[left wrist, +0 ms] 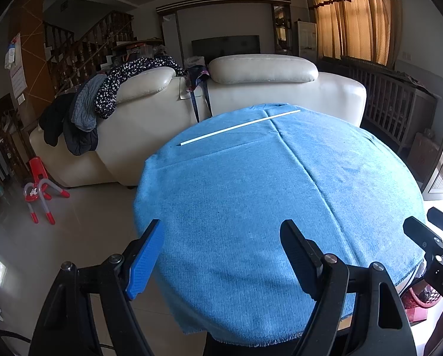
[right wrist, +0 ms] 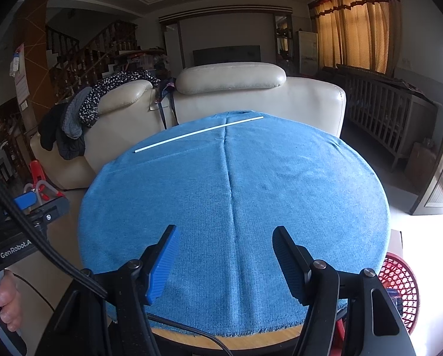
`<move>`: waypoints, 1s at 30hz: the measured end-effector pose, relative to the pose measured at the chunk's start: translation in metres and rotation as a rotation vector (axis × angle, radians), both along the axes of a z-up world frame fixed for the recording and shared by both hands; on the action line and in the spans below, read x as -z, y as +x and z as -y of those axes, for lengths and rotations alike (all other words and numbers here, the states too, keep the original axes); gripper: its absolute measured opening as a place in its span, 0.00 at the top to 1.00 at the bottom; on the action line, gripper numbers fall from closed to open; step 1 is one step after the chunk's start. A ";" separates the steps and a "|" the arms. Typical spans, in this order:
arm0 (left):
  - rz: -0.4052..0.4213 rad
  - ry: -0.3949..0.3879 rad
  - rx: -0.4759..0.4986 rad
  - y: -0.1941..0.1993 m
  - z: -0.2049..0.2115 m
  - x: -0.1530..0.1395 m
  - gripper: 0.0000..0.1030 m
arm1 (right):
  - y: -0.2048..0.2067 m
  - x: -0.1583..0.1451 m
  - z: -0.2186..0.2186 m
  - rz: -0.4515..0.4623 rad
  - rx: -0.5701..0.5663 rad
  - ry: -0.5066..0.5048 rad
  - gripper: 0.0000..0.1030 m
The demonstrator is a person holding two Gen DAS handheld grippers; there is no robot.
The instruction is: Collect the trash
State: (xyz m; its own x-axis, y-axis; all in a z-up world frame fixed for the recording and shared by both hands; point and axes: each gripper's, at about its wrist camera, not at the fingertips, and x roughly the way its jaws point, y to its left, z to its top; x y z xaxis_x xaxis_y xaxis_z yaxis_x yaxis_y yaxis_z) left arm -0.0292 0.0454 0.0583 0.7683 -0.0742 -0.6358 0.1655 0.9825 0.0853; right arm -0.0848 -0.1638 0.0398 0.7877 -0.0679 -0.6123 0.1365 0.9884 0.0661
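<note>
A round desk [right wrist: 191, 336] is covered by a blue cloth [right wrist: 233, 207], and a single thin white stick [right wrist: 199, 133] is seen lying flat across the far side of the cloth, well apart from both grippers. It is judged to be the trash to be collected, since nothing else lies on the cloth.

The left gripper [left wrist: 223, 255] is held over the near left edge of the desk, its fingers [left wrist: 146, 259] spread wide with nothing between them. The right gripper [right wrist: 224, 262] is held over the near middle, its fingers [right wrist: 162, 267] parted somewhat less and likewise empty. Both are tilted downward toward the cloth, apparently so that the stick is kept in view ahead of a reach.

A red mesh basket [right wrist: 399, 284] is seen low beside the desk on the right, only partly visible; it is probably where the trash is meant to go. Because the stick is slender and lies flat on soft fabric, a narrow pinch close to the cloth would likely be called for, and the cloth could be caught with it.

A cream sofa [left wrist: 251, 95] stands behind the desk.
</note>
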 end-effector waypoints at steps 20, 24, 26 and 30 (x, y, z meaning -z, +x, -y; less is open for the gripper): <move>-0.029 0.021 -0.008 0.025 0.013 0.000 0.22 | 0.030 0.011 0.023 -0.035 0.022 0.024 0.34; -0.038 0.025 -0.011 0.031 0.014 0.000 0.22 | 0.036 0.012 0.026 -0.041 0.025 0.030 0.34; -0.043 0.028 -0.014 0.034 0.015 0.000 0.22 | 0.039 0.012 0.027 -0.045 0.026 0.033 0.34; -0.049 0.029 -0.018 0.041 0.017 0.000 0.22 | 0.045 0.013 0.029 -0.053 0.024 0.038 0.34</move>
